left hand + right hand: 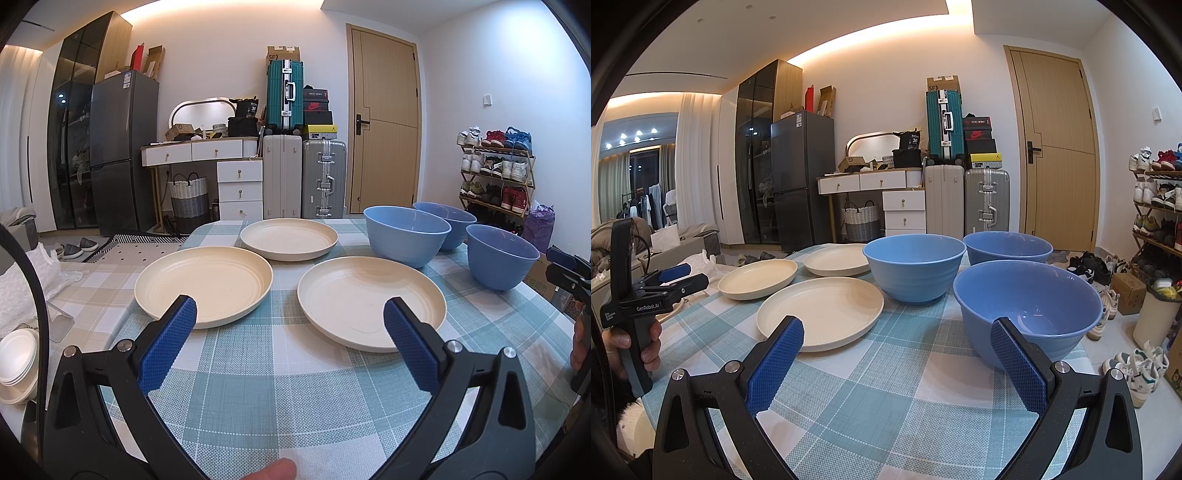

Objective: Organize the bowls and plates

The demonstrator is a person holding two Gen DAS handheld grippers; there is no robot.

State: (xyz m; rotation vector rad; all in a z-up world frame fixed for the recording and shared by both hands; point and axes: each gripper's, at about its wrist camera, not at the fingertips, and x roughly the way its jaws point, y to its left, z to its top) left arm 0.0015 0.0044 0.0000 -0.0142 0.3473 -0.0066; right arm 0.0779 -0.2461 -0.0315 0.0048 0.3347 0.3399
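Worktop under a teal-and-white checked woven cloth, bearing everything. Ahead of the left tool: three cream round shallow plastic plates, separate and unstacked, nearest-right plate just beyond the right finger, nearest-left plate beyond the left finger, third plate farther off. Ahead of the right tool: three blue round deep plastic bowls, nearest bowl just past its right finger, two more behind. Both tools spread wide, holding nothing, hovering short of the dishes. Nothing stacked yet. Probably best: take a plate by the rim, lift level, set squarely onto another; nest bowls likewise. Smooth rims, likely slippery. Beyond: grey fridge, suitcases, wooden door, shoe rack.
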